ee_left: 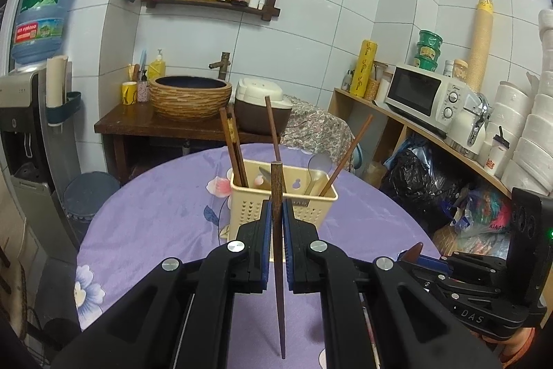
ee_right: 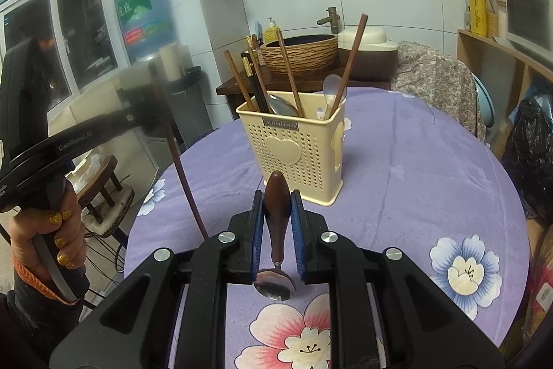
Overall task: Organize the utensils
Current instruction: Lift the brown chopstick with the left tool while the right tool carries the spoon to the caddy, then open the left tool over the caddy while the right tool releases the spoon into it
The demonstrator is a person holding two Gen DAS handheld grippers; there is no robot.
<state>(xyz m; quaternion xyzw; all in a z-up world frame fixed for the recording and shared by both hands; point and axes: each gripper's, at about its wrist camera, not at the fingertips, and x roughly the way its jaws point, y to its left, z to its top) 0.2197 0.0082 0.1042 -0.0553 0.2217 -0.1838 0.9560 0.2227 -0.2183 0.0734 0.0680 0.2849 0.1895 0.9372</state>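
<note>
Cream plastic caddy (ee_right: 293, 147), perforated walls with a raised heart, stands mid-frame on the table (ee_right: 432, 168); dark wooden chopsticks (ee_right: 288, 75) and metal spoons (ee_right: 281, 104) stick up from its compartments. Left gripper (ee_left: 275, 213) is clamped narrow on one dark wooden chopstick (ee_left: 278, 251), near vertical, blunt end up, tapered tip low in frame. Right gripper (ee_right: 276, 213) pinches a spoon (ee_right: 276, 230) by its rounded brown wooden handle, shiny metal bowl toward the camera. A hand (ee_right: 45, 241) with glitter nails grips the left tool at lower left of the right view. Round table, fuzzy purple cloth with flower prints. White tiled walls, woven basin (ee_left: 191, 99) on a dark wood stand, microwave (ee_left: 423, 92) at right, water jug (ee_left: 43, 12) upper left.
</note>
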